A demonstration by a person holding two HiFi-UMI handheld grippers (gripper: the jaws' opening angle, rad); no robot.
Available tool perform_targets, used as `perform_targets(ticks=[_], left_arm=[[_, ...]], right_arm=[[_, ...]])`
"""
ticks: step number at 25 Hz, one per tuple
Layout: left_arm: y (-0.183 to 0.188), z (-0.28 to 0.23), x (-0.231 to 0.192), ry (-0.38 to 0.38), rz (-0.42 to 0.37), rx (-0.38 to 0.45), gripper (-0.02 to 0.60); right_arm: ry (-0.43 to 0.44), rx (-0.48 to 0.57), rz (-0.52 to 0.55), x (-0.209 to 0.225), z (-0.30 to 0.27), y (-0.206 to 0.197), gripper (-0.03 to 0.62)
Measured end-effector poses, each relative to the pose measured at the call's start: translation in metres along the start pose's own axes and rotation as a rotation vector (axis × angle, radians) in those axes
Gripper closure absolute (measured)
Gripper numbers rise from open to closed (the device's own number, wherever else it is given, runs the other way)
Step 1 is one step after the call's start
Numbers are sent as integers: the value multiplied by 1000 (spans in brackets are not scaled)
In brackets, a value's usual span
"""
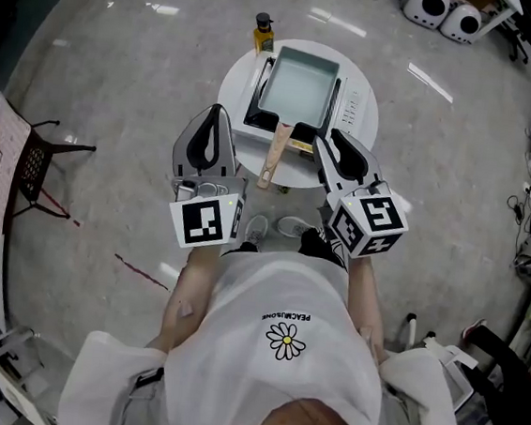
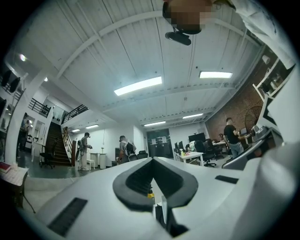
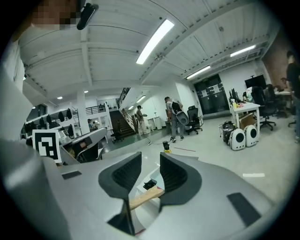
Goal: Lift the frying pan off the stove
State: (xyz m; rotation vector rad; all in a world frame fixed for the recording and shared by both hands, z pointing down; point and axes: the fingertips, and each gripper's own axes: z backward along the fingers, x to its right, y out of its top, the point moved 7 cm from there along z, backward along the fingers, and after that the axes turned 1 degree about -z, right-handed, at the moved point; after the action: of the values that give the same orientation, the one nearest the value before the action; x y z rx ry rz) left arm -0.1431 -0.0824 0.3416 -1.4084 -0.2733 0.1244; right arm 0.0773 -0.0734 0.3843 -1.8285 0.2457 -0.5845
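Observation:
A rectangular frying pan with a pale blue inside sits on a portable stove on a small round white table. Its wooden handle points toward me. My left gripper hovers by the table's near left edge, left of the handle, with its jaws shut and empty. My right gripper hovers over the near right edge, right of the handle. In the right gripper view its jaws stand apart with nothing between the pads. The wooden handle shows below through the gap.
A small bottle with a yellow label stands at the table's far left edge. A black chair with a red sign is on the floor at left. Two white pods sit at the far right. People stand in the distant room.

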Motion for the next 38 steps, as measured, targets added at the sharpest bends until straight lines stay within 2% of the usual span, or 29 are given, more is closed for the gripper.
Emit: perform_targets(ticks=[6,9,13,14,16,19,22,29,38], left_arm=[[-6,-2,0,-2,2,-22,583],[-9,-3,0,0,3,-30,583],[-12,-4,-1,4,6,-49,583],[-13,-3,-2,6,6,-56,581],[-14,-3,-4,11,-1,-57,583],[-15,-2,-8,24,-9,-66,581],[-17,-2,-11,34,-16,-77,581],[-21,3,-17,60,-34,-106,583],[-24,9,-20,90,-41,-132,581]], right_arm=[[15,-70,-65,6,-10,-15,422],[42,-99,-130,8,-17,-24,358],[114,-127,-297,12,-30,-40,301],[143,-134,-358,13,-34,-45,300],[220,-144,-508,13,-41,-54,250],[297,-145,-722,16,-52,-69,246],[311,-164,-861,22,-60,-89,246],[355,-236,-1130,35,-80,-134,247],[441,-290,-1364,33,-99,-168,250]])
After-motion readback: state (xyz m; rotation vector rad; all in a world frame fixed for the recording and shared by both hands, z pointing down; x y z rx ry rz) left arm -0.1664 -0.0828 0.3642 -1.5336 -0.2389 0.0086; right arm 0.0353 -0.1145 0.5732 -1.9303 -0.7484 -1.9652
